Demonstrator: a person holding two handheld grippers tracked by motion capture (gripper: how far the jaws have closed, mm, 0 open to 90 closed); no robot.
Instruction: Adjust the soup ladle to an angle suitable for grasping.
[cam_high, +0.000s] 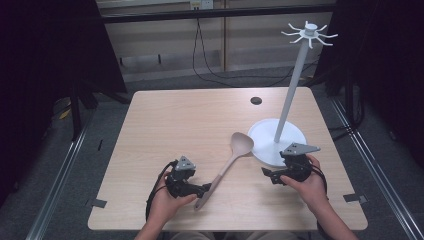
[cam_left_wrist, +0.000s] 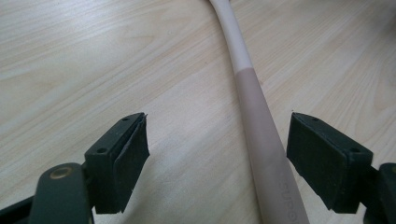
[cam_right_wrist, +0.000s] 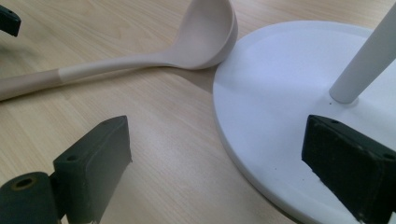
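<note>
Scene: A long beige plastic ladle lies flat on the pale wood-grain table, its bowl resting against the rim of the round white base of the tall white hook stand.
Left gripper: Your left gripper stands wide, nothing pressed; in the left gripper view the ladle's handle runs up between its jaws, nearer the right-hand pad than the left, and touches neither.
Right gripper: Your right gripper also gapes wide and holds nothing; one jaw hangs over the bare table, the other over the white base, with the ladle's bowl ahead of the jaws and to their left.
Handling: The ladle looks light and stiff, one moulded piece. The smooth round handle may roll or slip under flat pads.
Where to grip: Take the darker, thicker end of the handle, already between your left jaws, square across its width.
Hard to tell: The handle's tip is cut off below the left gripper view, so any hanging hole stays unseen. Faint raised lettering there is unreadable. Whether the bowl presses on the base rim or merely meets it is unclear.
</note>
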